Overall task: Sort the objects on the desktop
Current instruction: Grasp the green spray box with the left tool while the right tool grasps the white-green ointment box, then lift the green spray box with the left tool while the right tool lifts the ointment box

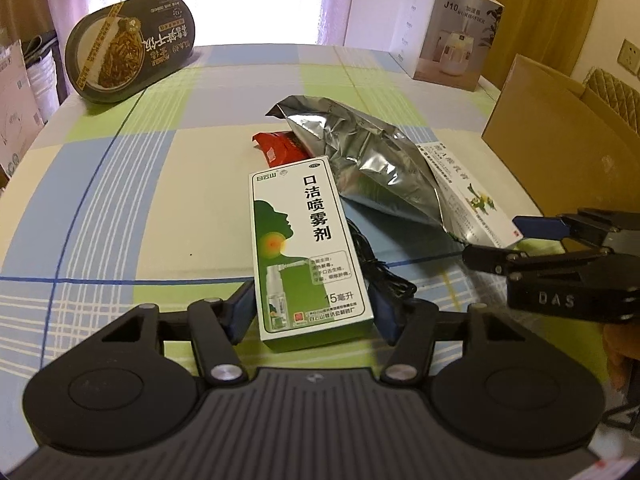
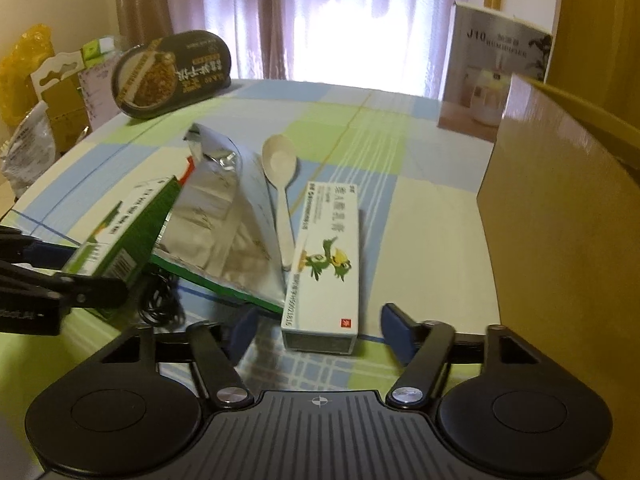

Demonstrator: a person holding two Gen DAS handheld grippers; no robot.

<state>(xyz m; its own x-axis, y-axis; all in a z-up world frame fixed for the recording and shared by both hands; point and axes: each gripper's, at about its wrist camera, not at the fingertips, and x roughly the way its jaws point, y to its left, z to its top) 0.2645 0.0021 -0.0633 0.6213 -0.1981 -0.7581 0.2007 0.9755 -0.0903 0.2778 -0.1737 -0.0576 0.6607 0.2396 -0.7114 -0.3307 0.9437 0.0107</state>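
At the far left of the checked tablecloth (image 1: pixel 120 208) an oval meal tin (image 1: pixel 130 46) is leaning upright, well apart from the clutter and out of harm's way. Moving right, the left gripper (image 1: pixel 312 312) is clamping the near end of the green-and-white spray box (image 1: pixel 304 248), its blue pads pressing on the two long sides, and in the right wrist view the box is riding tilted above the cloth. Held so near one end, it could be pivoting or sliding out if the squeeze eases. A black cable (image 1: pixel 376 268) is coiling just under it and could be snagging and dragging. Next right, the crumpled foil bag (image 1: pixel 372 156) is lying over a red packet (image 1: pixel 280 146) and may be getting shoved. A white spoon (image 2: pixel 280 200) is lying just beside the ointment box (image 2: pixel 326 264). The right gripper (image 2: pixel 320 328) is standing with its fingers apart around that box's near end, not yet touching; closing off-centre could be twisting it into the spoon. The cardboard box (image 2: pixel 560 240) is standing close at the right, likely to get bumped.
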